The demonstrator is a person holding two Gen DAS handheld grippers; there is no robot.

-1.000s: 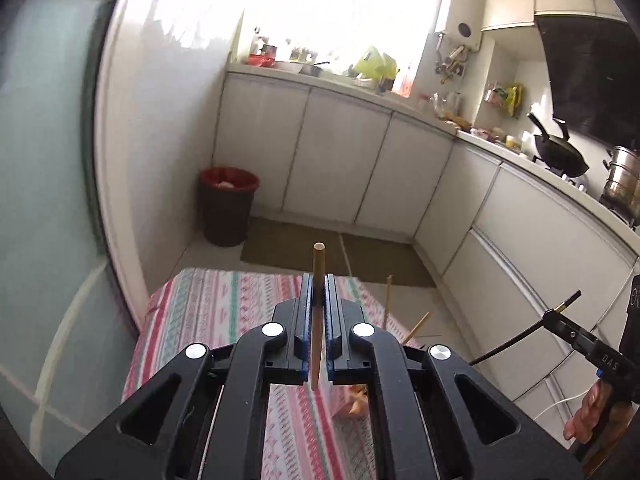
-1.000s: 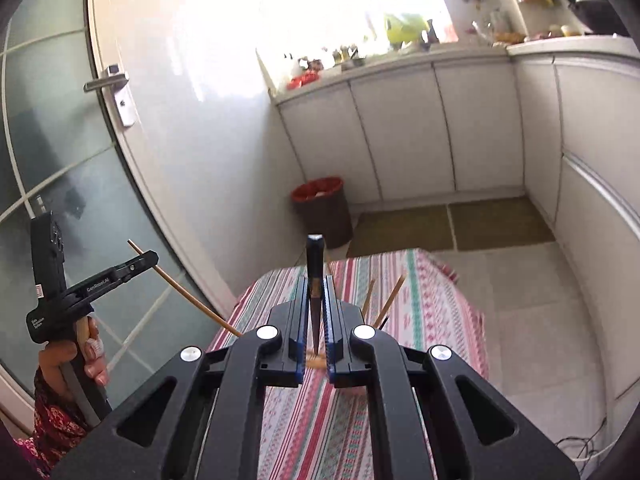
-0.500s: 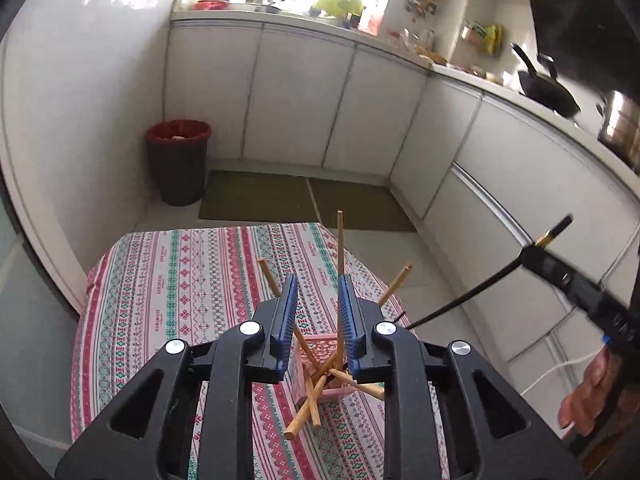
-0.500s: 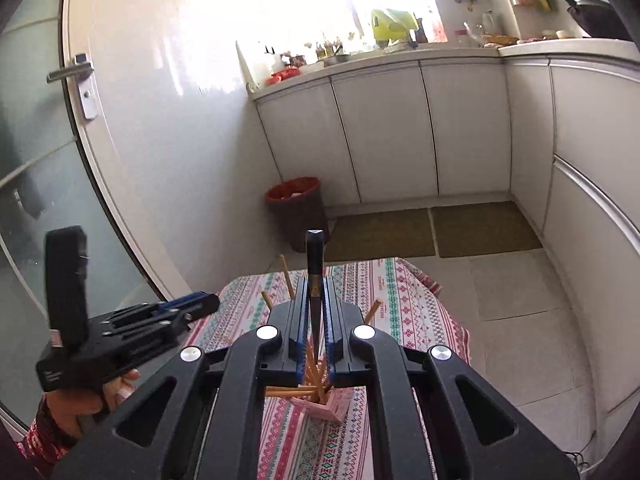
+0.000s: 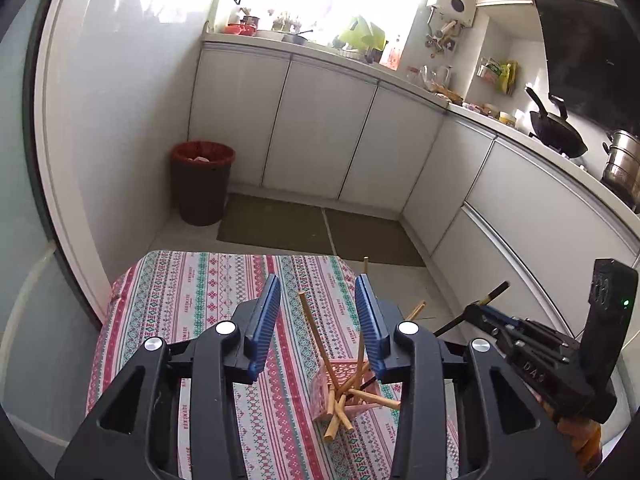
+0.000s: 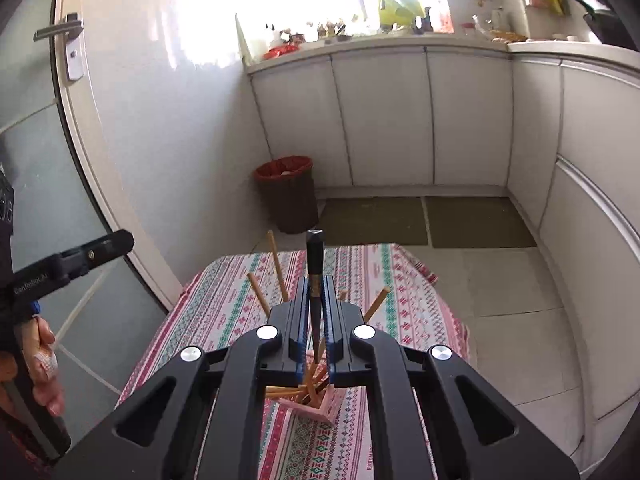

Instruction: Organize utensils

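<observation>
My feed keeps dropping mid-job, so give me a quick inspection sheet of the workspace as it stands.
Surface: patterned tablecloth covers the small table.
Job's things: pink holder with wooden chopsticks leaning all ways; dark chopstick not yet in.
Clutter: nothing seen on the cloth besides the holder.
Grippers: left hand-held gripper has just been opening, nothing between its jaws; right hand-held gripper is shut on the dark chopstick, above the holder.
Cables: nothing seen.
Surroundings: bin by the wall, floor mats, white cabinets, wok on the counter.

Pink holder [image 5: 352,384] on cloth-covered table [image 5: 192,300]
</observation>
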